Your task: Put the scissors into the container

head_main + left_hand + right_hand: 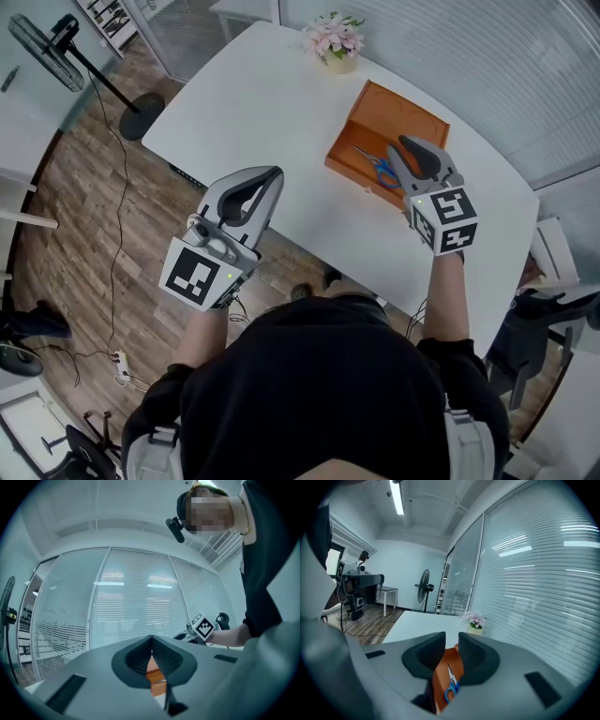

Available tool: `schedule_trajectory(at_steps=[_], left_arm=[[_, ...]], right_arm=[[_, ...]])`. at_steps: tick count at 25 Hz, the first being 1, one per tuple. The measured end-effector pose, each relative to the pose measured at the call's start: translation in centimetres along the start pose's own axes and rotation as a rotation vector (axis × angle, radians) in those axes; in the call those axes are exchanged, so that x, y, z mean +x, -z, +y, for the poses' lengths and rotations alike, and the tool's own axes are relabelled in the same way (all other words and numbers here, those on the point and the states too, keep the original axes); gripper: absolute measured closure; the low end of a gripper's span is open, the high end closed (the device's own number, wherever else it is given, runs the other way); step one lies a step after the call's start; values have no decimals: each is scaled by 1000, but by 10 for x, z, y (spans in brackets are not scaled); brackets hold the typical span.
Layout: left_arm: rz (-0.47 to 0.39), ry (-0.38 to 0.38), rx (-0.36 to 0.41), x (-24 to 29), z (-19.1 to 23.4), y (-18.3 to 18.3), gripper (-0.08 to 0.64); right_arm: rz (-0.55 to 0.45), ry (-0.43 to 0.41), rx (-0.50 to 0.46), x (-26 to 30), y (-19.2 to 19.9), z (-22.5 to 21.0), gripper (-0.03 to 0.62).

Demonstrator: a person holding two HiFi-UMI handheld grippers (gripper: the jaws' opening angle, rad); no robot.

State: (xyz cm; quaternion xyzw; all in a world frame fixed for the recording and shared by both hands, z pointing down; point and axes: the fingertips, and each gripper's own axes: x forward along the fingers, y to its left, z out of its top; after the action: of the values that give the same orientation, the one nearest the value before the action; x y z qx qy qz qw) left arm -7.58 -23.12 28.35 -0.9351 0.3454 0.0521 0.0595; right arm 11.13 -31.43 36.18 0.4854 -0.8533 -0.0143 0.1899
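Note:
An orange container [412, 117] lies open on the white table [262, 112], right of centre. Blue-handled scissors [378, 167] lie flat inside it. My right gripper [405, 145] hovers over the container's near end, open, with nothing between its jaws. In the right gripper view the scissors [451, 686] show below the gap of the right gripper [452, 641], resting on the container floor [440, 679]. My left gripper [277, 173] is held over the table's near edge, left of the container, shut and empty. In the left gripper view the left gripper [152, 639] points at the container [154, 679].
A small pot of pink flowers [336, 42] stands at the table's far edge, beyond the container. A floor fan [56, 47] and cables are on the wooden floor to the left. A dark chair [553, 309] is at the right.

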Motion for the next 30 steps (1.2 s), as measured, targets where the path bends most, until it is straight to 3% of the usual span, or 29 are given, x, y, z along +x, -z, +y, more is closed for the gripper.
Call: schedule_trajectory(at_steps=[16, 30], left_arm=[[-13, 29, 23, -7, -10, -9, 546], [-14, 49, 9, -16, -10, -11, 546]], right_arm=[[-167, 45, 68, -45, -32, 12, 506], [-221, 80, 77, -65, -39, 27, 544]])
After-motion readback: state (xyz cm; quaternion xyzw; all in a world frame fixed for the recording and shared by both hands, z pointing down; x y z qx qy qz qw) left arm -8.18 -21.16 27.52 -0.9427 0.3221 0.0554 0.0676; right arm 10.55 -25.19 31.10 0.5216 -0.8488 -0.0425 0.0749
